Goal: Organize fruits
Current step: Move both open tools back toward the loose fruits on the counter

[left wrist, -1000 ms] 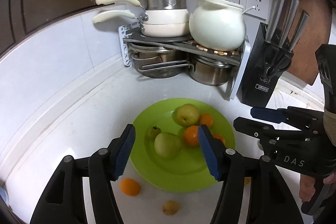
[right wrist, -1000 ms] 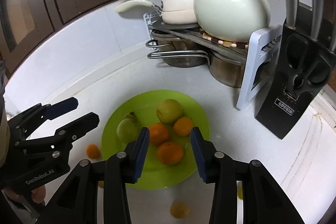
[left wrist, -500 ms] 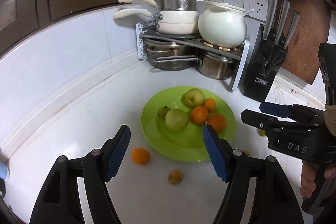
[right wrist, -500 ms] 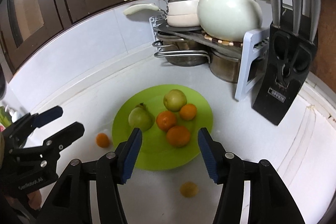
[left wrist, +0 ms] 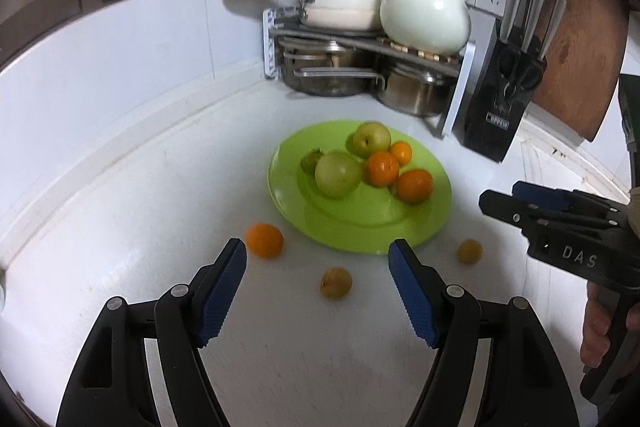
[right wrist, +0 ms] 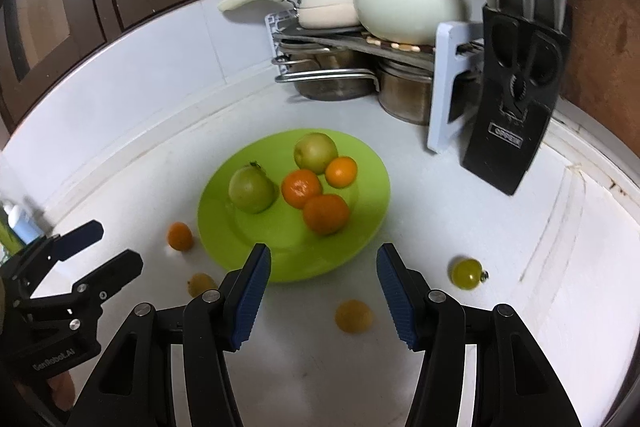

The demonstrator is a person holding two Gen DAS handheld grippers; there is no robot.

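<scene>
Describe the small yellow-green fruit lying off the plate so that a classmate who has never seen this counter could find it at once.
Start at the green plate on the white counter. Look off its rim toward the black knife block. There lies a small yellow-green fruit, the only loose one with a stem and a shiny greenish skin; the other strays are orange or dull yellow.

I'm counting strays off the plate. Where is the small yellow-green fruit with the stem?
In the right wrist view, the yellow-green fruit lies on the counter right of the green plate, just beyond the right gripper, toward the knife block.
</scene>
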